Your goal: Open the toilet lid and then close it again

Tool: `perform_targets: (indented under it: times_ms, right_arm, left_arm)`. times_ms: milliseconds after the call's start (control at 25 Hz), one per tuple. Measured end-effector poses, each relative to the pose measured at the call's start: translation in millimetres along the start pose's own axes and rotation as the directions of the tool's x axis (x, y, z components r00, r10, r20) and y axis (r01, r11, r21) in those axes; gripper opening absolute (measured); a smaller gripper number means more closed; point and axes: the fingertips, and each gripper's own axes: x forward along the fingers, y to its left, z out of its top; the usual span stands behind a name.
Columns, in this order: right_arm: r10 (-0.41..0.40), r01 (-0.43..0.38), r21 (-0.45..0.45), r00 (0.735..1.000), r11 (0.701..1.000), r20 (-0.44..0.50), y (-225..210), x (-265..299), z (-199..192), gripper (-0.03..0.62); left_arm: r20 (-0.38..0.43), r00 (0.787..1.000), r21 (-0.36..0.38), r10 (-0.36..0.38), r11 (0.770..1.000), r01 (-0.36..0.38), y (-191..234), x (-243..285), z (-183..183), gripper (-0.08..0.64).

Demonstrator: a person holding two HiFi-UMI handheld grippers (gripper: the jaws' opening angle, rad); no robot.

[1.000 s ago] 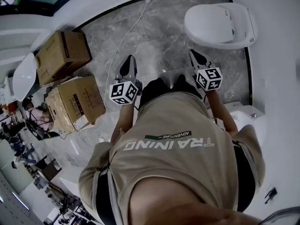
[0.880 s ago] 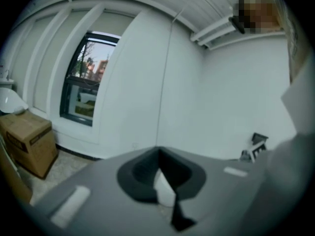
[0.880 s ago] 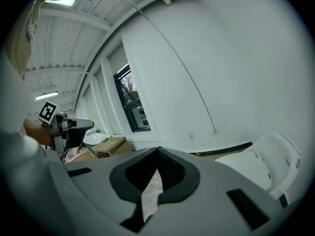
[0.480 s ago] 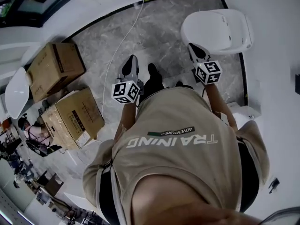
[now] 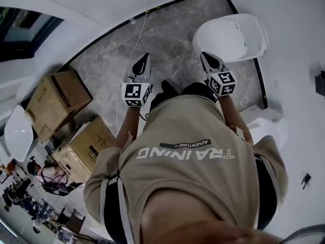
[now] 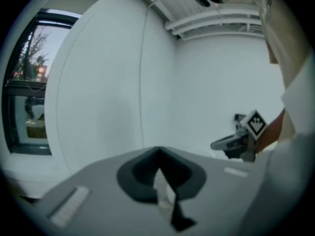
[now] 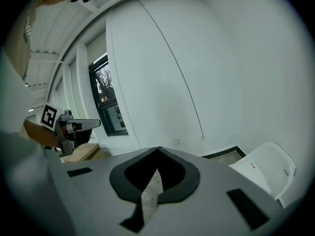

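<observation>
The white toilet (image 5: 231,34) stands at the upper right of the head view with its lid down; it also shows at the lower right of the right gripper view as the toilet (image 7: 268,171). My right gripper (image 5: 204,56) is shut and empty, its tip just short of the bowl's near edge and not touching it. My left gripper (image 5: 145,57) is shut and empty over the grey marble floor, well left of the toilet. In the gripper views both the left gripper (image 6: 158,151) and the right gripper (image 7: 158,149) have jaws closed on nothing.
Two cardboard boxes (image 5: 53,103) (image 5: 89,146) sit on the floor at the left. A white cable (image 5: 129,50) runs across the floor from the wall. A white fixture (image 5: 264,123) stands right of me. White walls curve round, with a window (image 7: 106,97).
Both grippers have travelled across the floor toward the toilet, still shut. The left one has rolled and now points further up the picture. The boxes have slid down and left in view.
</observation>
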Motion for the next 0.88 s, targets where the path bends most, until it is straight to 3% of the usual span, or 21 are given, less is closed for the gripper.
perform_targets:
  times_ms: [320, 680, 880]
  right_arm:
    - [-0.020, 0.022, 0.061, 0.999, 0.998, -0.037, -16.2, 39.8, -5.2, 0.012]
    - [0.032, -0.029, 0.130, 0.999, 0.991, -0.019, -69.4, 100.7, 34.6, 0.012]
    - [0.006, -0.004, 0.139, 1.000, 0.990, -0.013, -115.4, 121.7, 48.2, 0.012]
  left_arm:
    - [-0.052, 0.996, -0.062, -0.071, 0.996, 0.067, 20.5, 62.2, -6.9, 0.003]
    - [-0.094, 0.995, 0.027, -0.034, 0.999, 0.037, 58.1, 126.8, 34.5, 0.003]
    - [-0.095, 0.992, 0.016, -0.088, 0.996, 0.090, 48.3, 195.8, 48.6, 0.003]
